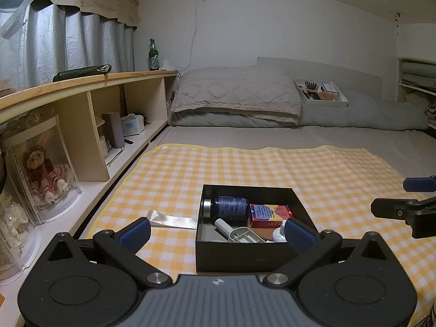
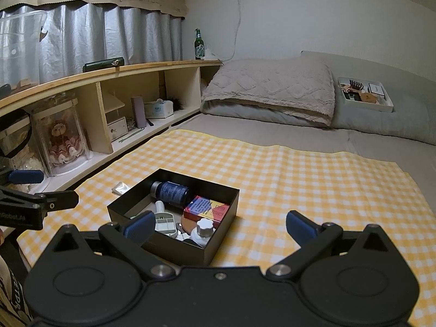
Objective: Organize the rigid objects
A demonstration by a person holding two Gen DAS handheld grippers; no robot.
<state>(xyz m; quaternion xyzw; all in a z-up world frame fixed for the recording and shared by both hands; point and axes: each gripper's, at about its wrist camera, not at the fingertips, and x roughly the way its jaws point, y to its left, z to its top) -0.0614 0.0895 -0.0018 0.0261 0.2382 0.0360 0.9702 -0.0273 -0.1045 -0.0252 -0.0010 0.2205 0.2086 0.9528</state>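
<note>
A black open box (image 1: 239,256) (image 2: 174,248) sits on the yellow checked cloth (image 1: 272,169) (image 2: 299,179). Inside lie a dark blue bottle (image 1: 230,207) (image 2: 171,190), a red and blue card box (image 1: 269,215) (image 2: 205,208), a white plastic piece (image 1: 239,235) (image 2: 164,222) and a white capped bottle (image 1: 278,235) (image 2: 203,233). My left gripper (image 1: 218,233) is open and empty, just in front of the box. My right gripper (image 2: 219,226) is open and empty, over the box's right corner. It shows at the right edge of the left wrist view (image 1: 408,199).
A clear plastic strip (image 1: 171,219) lies on the cloth left of the box. A wooden shelf (image 1: 81,81) with dolls and a green bottle (image 1: 153,55) runs along the left. Pillows (image 1: 237,95) and a white tray (image 1: 321,94) lie beyond the cloth.
</note>
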